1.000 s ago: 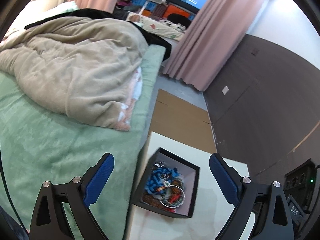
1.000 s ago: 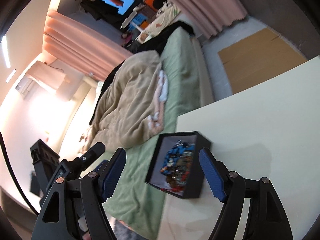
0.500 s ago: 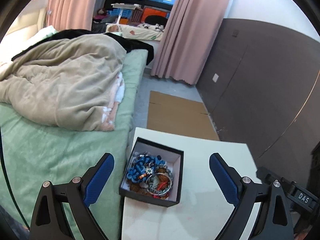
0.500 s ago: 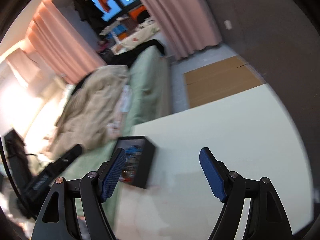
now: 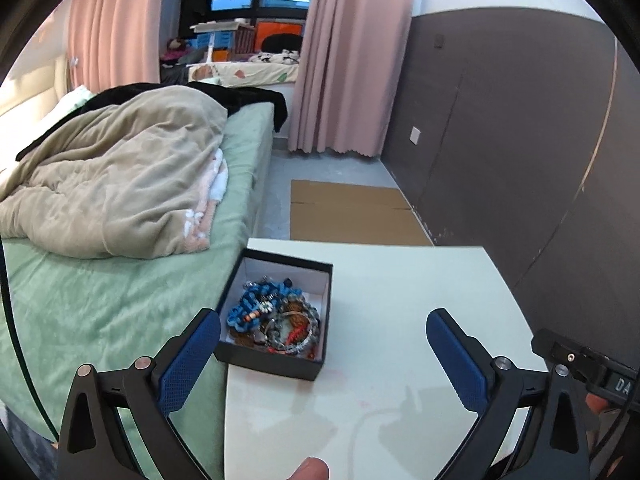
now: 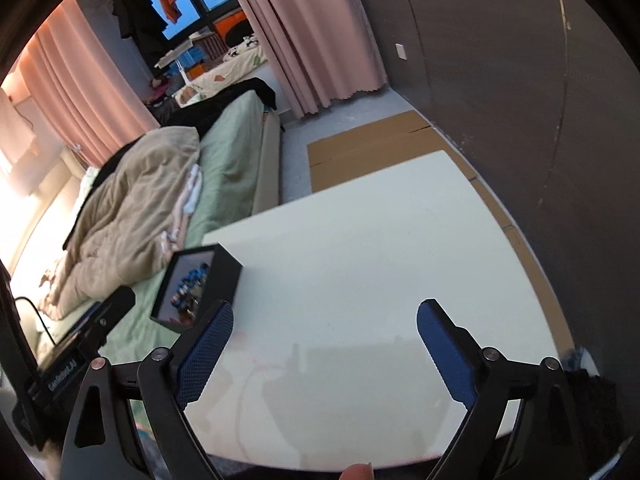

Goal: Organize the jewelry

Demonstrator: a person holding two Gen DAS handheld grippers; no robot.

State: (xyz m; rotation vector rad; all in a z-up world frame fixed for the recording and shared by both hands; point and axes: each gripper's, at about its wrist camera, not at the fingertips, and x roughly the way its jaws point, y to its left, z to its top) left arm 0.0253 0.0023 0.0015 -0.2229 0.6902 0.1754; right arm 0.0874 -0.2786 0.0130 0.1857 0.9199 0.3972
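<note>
A black open box [image 5: 310, 272] sits at the left edge of a white table [image 5: 400, 320]. It holds a tangle of jewelry [image 5: 272, 318]: a blue braided piece, beaded bracelets and a metal bangle. My left gripper [image 5: 322, 328] is open and empty, above the table just in front of the box. In the right wrist view the box [image 6: 224, 276] lies left of my right gripper [image 6: 324, 320], which is open and empty over the bare table [image 6: 360, 260].
A green bed [image 5: 120, 300] with a beige duvet [image 5: 120, 176] adjoins the table's left side. Cardboard [image 5: 352, 216] lies on the floor beyond the table. A dark wall [image 5: 520, 140] runs along the right. The left gripper's body [image 6: 80, 344] shows left in the right wrist view.
Both cameras have swung and levelled. The box now sits nearer the left gripper's left finger. The right view has turned toward the middle of the table. Both grippers stay open.
</note>
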